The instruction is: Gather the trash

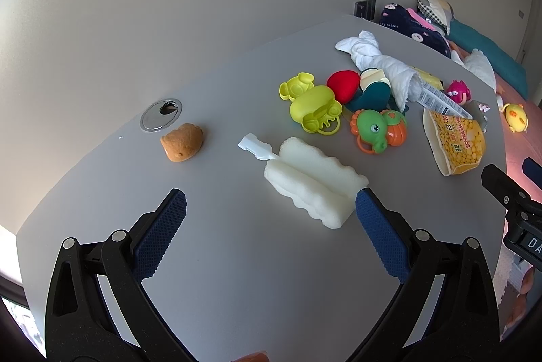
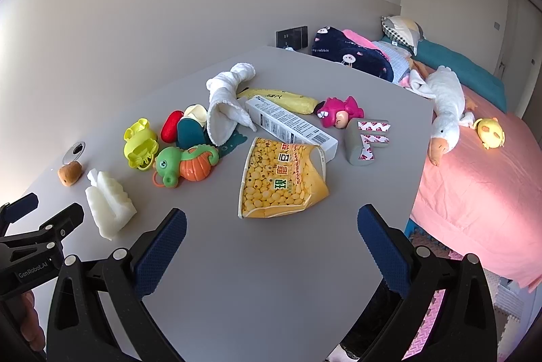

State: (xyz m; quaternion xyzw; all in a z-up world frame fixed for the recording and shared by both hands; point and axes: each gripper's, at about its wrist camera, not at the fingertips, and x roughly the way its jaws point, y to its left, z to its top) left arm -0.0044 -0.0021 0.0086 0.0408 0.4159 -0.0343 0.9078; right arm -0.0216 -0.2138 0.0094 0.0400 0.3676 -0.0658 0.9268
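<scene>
On the grey table (image 1: 237,263) lie a white foam block (image 1: 311,182), a brown peel-like lump (image 1: 183,142), a yellow soybean snack bag (image 2: 283,179), a long white carton (image 2: 291,126), a yellow wrapper (image 2: 281,99) and a grey foam corner piece (image 2: 367,140) with taped strips. My left gripper (image 1: 271,197) is open just in front of the foam block, its right pad near the block's corner. Just short of the snack bag's near edge, my right gripper (image 2: 272,214) is open and holds nothing.
Toys cluster mid-table: a green seahorse (image 2: 183,167), a yellow-green toy (image 2: 140,147), a red piece (image 1: 344,86), a pink figure (image 2: 338,111) and a white cloth (image 2: 227,98). A cable grommet (image 1: 161,113) sits near the wall. A pink bed (image 2: 474,192) with plush toys adjoins the table's right edge.
</scene>
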